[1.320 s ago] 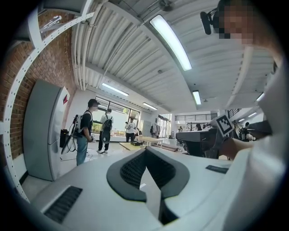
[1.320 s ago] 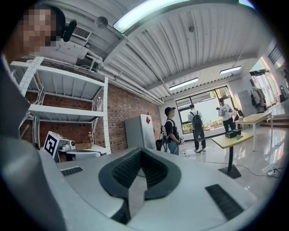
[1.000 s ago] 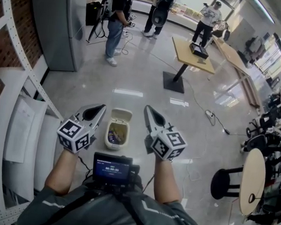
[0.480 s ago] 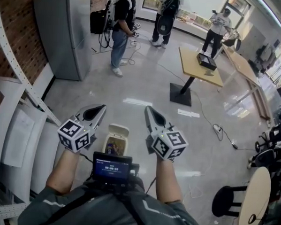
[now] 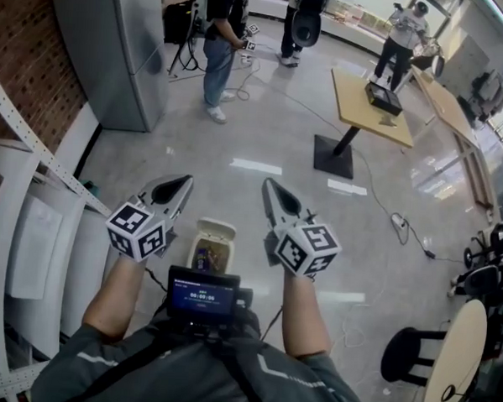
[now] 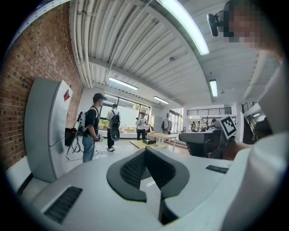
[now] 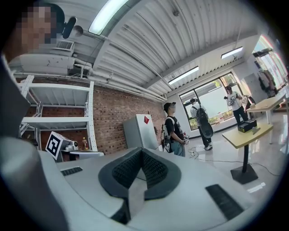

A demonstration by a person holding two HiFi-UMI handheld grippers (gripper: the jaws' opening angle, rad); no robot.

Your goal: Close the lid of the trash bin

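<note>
A small cream trash bin point(image 5: 200, 245) stands on the floor just ahead of me, between my two grippers in the head view. Its lid point(image 5: 216, 231) is swung up at the far side, and rubbish shows inside. My left gripper point(image 5: 182, 182) is held in the air to the left of the bin, jaws together and holding nothing. My right gripper point(image 5: 269, 185) is held to the bin's right, also shut and holding nothing. Neither touches the bin. The left gripper view point(image 6: 144, 151) and the right gripper view point(image 7: 141, 151) look out across the room, not at the bin.
A white shelving rack point(image 5: 36, 143) runs along my left, with a grey cabinet point(image 5: 117, 46) beyond it. People point(image 5: 219, 43) stand at the back. A wooden table point(image 5: 370, 110) is ahead right, and a cable point(image 5: 402, 225) lies on the floor. A black stool point(image 5: 407, 355) and a round table point(image 5: 458, 358) are on my right.
The bin has come nearer and now lies lower in the head view, partly behind my chest camera. Both grippers keep the same pose, and the lid stays up.
</note>
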